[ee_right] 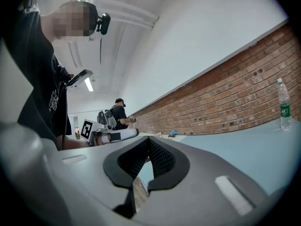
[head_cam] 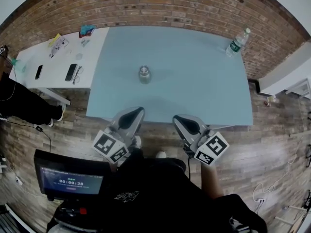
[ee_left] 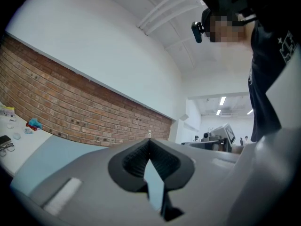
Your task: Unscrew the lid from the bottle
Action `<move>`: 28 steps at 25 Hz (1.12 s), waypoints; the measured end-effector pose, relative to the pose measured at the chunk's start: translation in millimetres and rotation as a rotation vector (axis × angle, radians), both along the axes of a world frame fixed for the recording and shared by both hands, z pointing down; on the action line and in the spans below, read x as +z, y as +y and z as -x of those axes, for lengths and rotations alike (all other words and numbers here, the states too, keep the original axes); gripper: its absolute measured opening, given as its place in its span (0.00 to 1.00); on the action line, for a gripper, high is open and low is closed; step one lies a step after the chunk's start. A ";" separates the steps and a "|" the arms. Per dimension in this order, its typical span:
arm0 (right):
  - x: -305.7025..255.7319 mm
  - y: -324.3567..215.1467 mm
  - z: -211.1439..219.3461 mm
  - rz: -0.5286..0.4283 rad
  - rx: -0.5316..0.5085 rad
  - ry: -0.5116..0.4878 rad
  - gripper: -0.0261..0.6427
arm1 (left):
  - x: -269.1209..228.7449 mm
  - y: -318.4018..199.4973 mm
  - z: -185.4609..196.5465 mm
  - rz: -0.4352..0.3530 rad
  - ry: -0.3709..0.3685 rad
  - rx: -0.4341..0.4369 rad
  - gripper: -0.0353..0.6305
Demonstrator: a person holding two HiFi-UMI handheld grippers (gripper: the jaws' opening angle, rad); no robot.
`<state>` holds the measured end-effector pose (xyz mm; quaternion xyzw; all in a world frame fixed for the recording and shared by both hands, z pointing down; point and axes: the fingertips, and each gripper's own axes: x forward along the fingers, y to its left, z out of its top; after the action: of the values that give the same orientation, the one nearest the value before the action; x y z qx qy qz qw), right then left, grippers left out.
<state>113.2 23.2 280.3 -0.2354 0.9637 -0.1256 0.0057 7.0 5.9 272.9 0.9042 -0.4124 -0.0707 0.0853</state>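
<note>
A small clear bottle with a metal lid [head_cam: 144, 74] stands upright in the middle of the light blue table [head_cam: 194, 86]. My left gripper [head_cam: 140, 109] and right gripper [head_cam: 176, 117] hover side by side at the table's near edge, well short of the bottle. Both are shut with nothing between the jaws. In the left gripper view the left gripper [ee_left: 149, 141] has its jaws pressed together, and a bottle top [ee_left: 149, 134] peeks just over them. In the right gripper view the right gripper [ee_right: 149, 139] is likewise shut and empty.
A plastic water bottle [head_cam: 237, 42] with a green label stands at the table's far right corner, also the water bottle [ee_right: 284, 108]. A white side table [head_cam: 53, 62] at the left holds phones and glasses. A brick wall [head_cam: 160, 6] runs behind. A screen [head_cam: 70, 178] sits low left.
</note>
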 end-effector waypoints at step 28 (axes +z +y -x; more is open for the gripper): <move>-2.9 -60.1 98.2 0.016 0.140 0.035 0.04 | 6.1 -77.7 93.1 0.037 0.054 0.141 0.05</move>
<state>15.1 -37.0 277.4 -0.3046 0.9437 -0.1285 -0.0041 -86.1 -71.8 279.0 0.9270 -0.3467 -0.0812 0.1180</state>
